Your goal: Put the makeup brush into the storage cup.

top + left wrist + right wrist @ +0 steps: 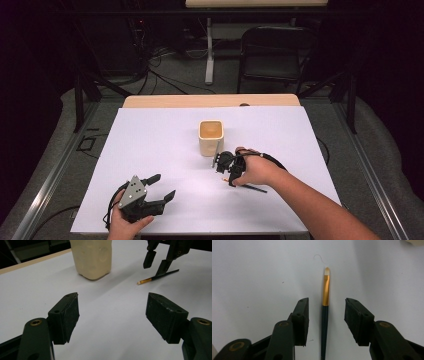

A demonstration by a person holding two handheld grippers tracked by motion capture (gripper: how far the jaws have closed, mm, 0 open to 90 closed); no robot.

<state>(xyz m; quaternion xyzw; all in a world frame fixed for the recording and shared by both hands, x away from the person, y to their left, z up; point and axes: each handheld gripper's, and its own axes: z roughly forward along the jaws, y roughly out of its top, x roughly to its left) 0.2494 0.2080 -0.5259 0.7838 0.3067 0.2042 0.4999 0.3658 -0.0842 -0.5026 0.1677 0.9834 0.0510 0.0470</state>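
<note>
Right gripper [325, 315] fingers [302, 315] spread, straddling paintbrush [325, 315] lying flat on table [150, 145], dark handle between pads, none touching. Brush likely light, stiff, thin, prone to roll; grip handle just behind gold ferrule. Cup [211, 137] beyond. Left gripper [150, 192] fingers spread, empty.

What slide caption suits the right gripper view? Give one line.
Open right tongs straddle a paintbrush lying flat on the white table, bristles pointing away.
</note>
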